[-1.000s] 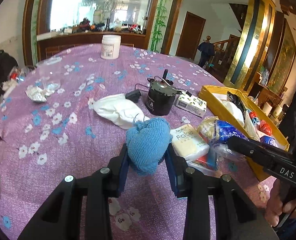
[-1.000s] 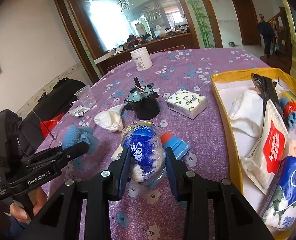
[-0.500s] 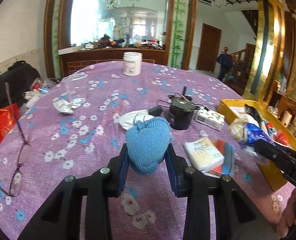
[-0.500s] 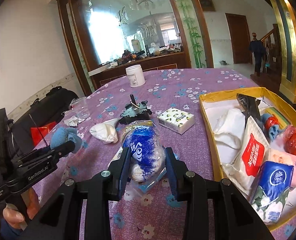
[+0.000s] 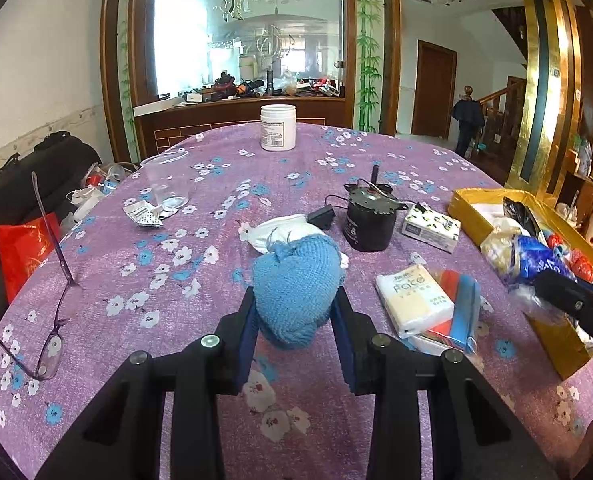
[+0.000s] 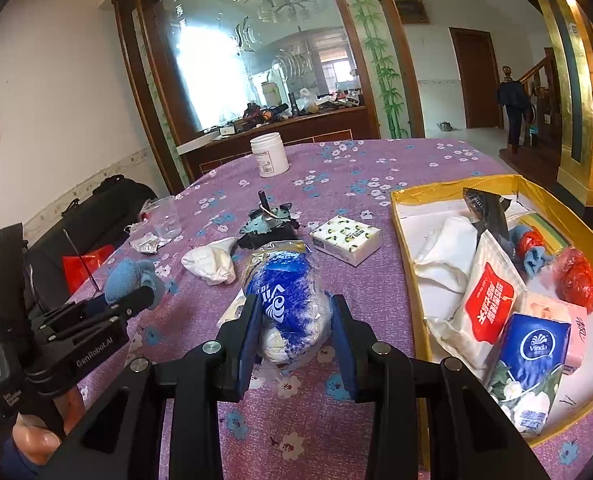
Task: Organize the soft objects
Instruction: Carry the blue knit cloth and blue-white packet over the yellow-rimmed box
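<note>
Blue knitted cloth, rolled into a ball [image 5: 296, 290], sits pinched between the pads of the left gripper [image 5: 296, 320], lifted clear of the purple flowered tablecloth [image 5: 200, 184]; the right gripper [image 6: 296, 328] is clamped on a clear bag with blue print [image 6: 286, 300], white soft stuff showing inside it, and that too is off the cloth.

Take the black motor [image 5: 370, 220] in the middle of the table as the mark; in the left wrist view a white sock [image 5: 280, 232] lies just left of it, a small patterned tissue box [image 5: 430, 228] just right of it, and a white jar [image 5: 278, 127] stands well beyond it near the far edge; a clear plastic cup [image 5: 166, 180] stands well to its left with foil wrappers [image 5: 142, 214] beside; nearer the camera than the motor lies a tissue pack [image 5: 414, 300] on top of a red and blue packet [image 5: 458, 304]; spectacles [image 5: 48, 300] rest at the near left edge.

To the right of the motor lies the yellow tray [image 6: 400, 216]; in the right wrist view it holds a white cloth [image 6: 444, 252], a white pack with a red label [image 6: 490, 304], a blue tissue pack [image 6: 532, 354], a pink pack [image 6: 576, 320], a red ball [image 6: 578, 280] and a black wrapper [image 6: 486, 204].
</note>
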`<move>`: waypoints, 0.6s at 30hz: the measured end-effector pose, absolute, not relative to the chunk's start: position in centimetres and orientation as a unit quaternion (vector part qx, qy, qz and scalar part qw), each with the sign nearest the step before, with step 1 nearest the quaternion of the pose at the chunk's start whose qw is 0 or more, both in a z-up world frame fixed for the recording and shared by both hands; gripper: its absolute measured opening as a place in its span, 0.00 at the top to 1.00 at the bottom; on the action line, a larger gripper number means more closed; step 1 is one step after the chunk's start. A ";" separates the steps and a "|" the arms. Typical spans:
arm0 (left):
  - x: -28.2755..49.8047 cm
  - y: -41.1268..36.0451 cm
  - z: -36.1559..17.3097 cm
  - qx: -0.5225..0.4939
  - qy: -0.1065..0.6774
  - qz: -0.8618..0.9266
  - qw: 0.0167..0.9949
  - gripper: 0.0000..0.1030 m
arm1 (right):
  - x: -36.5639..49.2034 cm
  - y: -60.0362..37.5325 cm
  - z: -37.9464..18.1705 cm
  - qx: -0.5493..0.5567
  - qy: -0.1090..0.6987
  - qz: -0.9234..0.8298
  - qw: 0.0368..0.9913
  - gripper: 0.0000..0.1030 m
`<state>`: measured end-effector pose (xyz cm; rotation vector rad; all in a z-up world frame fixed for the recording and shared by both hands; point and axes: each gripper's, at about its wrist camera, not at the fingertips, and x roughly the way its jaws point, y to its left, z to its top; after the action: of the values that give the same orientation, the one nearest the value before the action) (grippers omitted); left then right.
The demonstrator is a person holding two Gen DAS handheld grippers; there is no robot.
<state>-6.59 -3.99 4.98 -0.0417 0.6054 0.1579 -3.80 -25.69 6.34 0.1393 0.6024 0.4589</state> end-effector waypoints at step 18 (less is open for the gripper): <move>-5.9 -8.8 5.3 0.011 0.308 0.031 0.951 0.67 | -3.1 -30.0 6.8 0.116 0.287 0.197 0.930 0.63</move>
<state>-5.89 -8.77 5.31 0.0220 0.6272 0.0626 -3.12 -30.04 6.83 0.2366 0.5885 0.4027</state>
